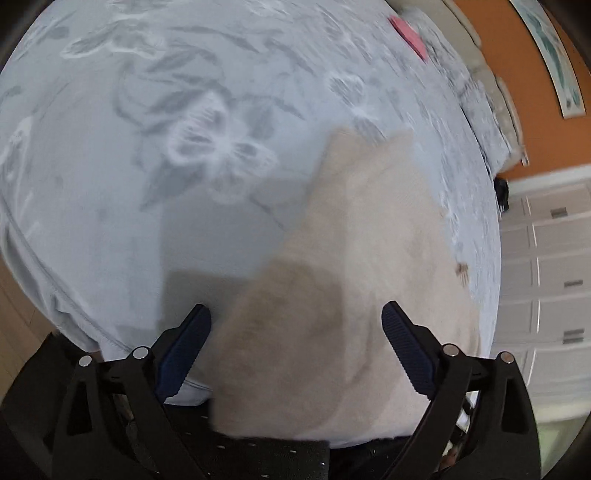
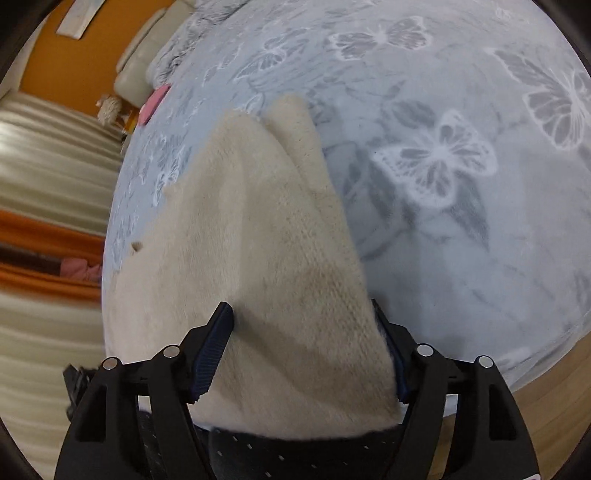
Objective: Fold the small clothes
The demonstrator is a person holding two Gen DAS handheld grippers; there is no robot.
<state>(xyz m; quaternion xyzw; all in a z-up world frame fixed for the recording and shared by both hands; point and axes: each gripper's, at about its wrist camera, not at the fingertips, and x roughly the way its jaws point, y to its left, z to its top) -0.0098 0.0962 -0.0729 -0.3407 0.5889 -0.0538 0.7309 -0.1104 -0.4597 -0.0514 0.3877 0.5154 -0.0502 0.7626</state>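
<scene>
A small cream knit garment (image 1: 354, 266) lies on a pale blue bedspread (image 1: 147, 184) printed with butterflies. In the left wrist view my left gripper (image 1: 295, 317) is open, its blue pads wide apart, with the near end of the garment between and below them. In the right wrist view the same garment (image 2: 266, 236) stretches away from me, partly folded over itself. My right gripper (image 2: 301, 314) is open, and the garment's near edge lies between its fingers, touching the right pad (image 2: 391, 347).
A pink item (image 1: 408, 33) lies at the far end of the bed; it also shows in the right wrist view (image 2: 153, 101). Orange wall (image 1: 517, 92), white cupboard doors (image 1: 546, 280), curtains (image 2: 48, 155) and wood floor (image 2: 546, 402) surround the bed.
</scene>
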